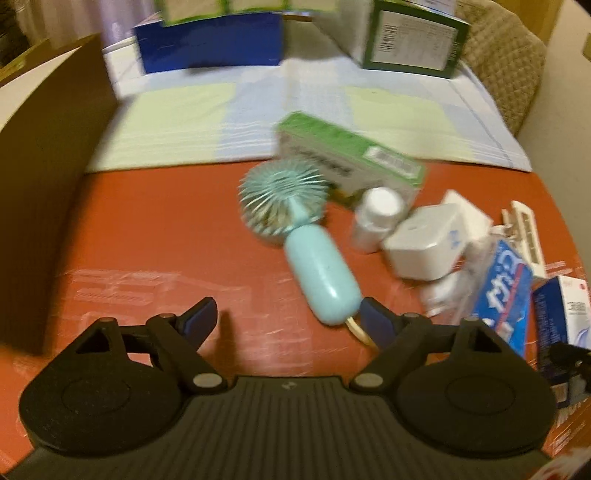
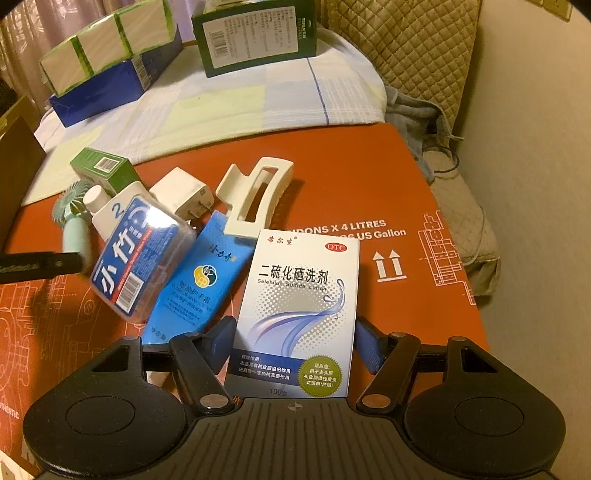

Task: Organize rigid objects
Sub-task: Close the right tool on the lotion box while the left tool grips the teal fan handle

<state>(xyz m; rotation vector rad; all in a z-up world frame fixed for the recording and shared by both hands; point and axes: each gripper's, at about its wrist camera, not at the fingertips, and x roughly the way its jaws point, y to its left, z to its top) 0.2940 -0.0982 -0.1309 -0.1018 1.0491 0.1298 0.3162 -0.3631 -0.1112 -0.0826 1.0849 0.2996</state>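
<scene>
Orange-red cardboard (image 2: 369, 177) under everything, printed "X 4 LITRES" and "US Gallon" plus two up-arrows. My right gripper (image 2: 293, 345) is spread wide with a white lotion box (image 2: 299, 314) lying flat between the fingers; whether the pads touch it I cannot tell. Box reads "OTC", "二硫化硒洗剂", "Selenium Sulfide Lotion", "100", with a green round seal at the bottom. Just left of it, one blue tube (image 2: 197, 284) with a yellow-blue logo, text too small to read. One clear case (image 2: 136, 258) with a blue "小竹" label and barcode lies partly on the tube. One cream hair claw (image 2: 255, 197) touches the lotion box's top edge. One white charger (image 2: 183, 195), prongs toward me, sits left of the claw. One white bottle (image 2: 96, 201) and one small green box (image 2: 105, 168) with a barcode lie further left. My left gripper (image 1: 286, 317) is released, holding nothing; its right finger sits just beside the butt of one mint handheld fan (image 1: 295, 236), which lies flat, head away from me, beige strap by the finger. Left view is blurred, so labels there are mostly unreadable. Behind, on a checked cloth (image 2: 236, 107): one blue box (image 2: 99, 92) with a three-pack of green-banded cartons (image 2: 107, 44) on top, one dark-green box (image 2: 255, 35) with a barcode panel.
</scene>
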